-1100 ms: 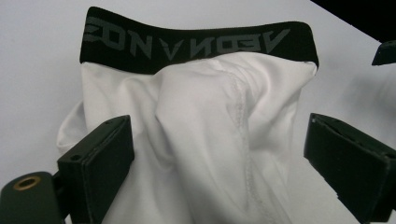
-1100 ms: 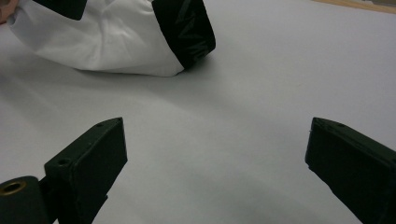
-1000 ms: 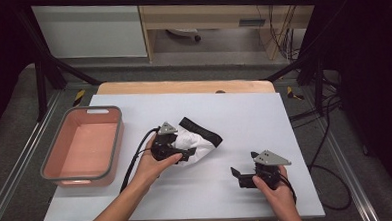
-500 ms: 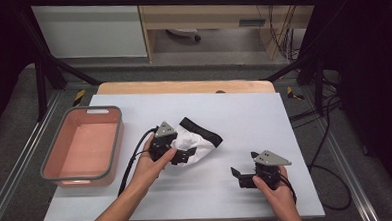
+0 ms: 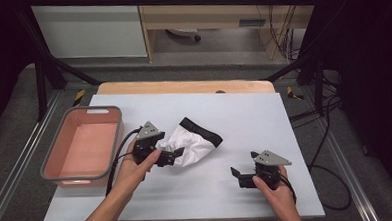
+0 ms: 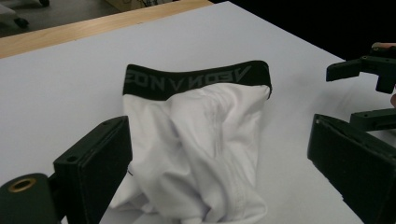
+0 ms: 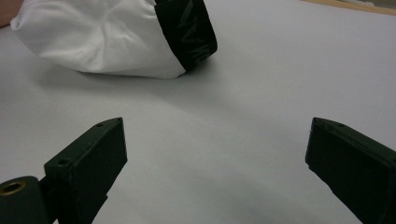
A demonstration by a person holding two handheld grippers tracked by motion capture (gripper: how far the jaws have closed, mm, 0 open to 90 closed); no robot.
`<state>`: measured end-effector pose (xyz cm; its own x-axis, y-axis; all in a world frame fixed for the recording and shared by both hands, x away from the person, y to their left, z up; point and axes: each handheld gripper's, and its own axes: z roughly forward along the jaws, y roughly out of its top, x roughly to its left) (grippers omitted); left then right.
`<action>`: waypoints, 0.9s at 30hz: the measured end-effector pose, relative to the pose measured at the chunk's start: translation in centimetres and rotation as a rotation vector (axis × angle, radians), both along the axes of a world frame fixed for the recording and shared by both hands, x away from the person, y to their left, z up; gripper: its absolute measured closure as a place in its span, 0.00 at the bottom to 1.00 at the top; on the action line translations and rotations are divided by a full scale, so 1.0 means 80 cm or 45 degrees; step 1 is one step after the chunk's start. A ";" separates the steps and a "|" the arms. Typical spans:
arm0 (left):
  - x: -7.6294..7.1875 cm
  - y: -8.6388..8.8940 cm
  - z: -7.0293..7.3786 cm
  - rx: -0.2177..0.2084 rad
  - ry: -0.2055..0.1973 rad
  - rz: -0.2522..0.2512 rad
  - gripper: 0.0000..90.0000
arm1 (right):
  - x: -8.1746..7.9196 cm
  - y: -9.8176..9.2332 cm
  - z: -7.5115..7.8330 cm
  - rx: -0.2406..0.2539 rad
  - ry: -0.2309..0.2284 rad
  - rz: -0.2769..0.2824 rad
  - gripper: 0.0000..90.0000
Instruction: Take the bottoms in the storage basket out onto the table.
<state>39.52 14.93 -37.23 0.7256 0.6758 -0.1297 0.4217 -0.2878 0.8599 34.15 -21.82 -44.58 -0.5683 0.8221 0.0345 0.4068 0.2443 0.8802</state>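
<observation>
Your left gripper [image 5: 172, 155] is open, jaws straddling the near end of the white shorts [image 5: 193, 143]; waistband points far-right. Right gripper [image 5: 238, 174] open, well apart.

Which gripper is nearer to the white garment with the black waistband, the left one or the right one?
Left. The left gripper is at the white garment's crumpled end, jaws open around it. The right gripper rests apart, on bare table nearer the person.
</observation>
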 end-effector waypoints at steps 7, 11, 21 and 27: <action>-0.019 0.028 0.007 0.118 -0.054 0.045 0.07 | 0.000 0.000 0.000 0.000 0.001 -0.003 0.06; -0.031 0.041 0.010 0.127 -0.071 0.052 0.07 | 0.000 -0.001 0.000 0.001 -0.002 -0.006 0.06; -0.050 0.083 0.015 0.074 -0.064 0.123 0.07 | 0.000 -0.001 0.000 -0.002 -0.002 -0.005 0.06; -0.057 0.111 0.018 0.063 -0.094 0.196 0.07 | 0.000 -0.001 0.000 -0.003 -0.003 -0.005 0.06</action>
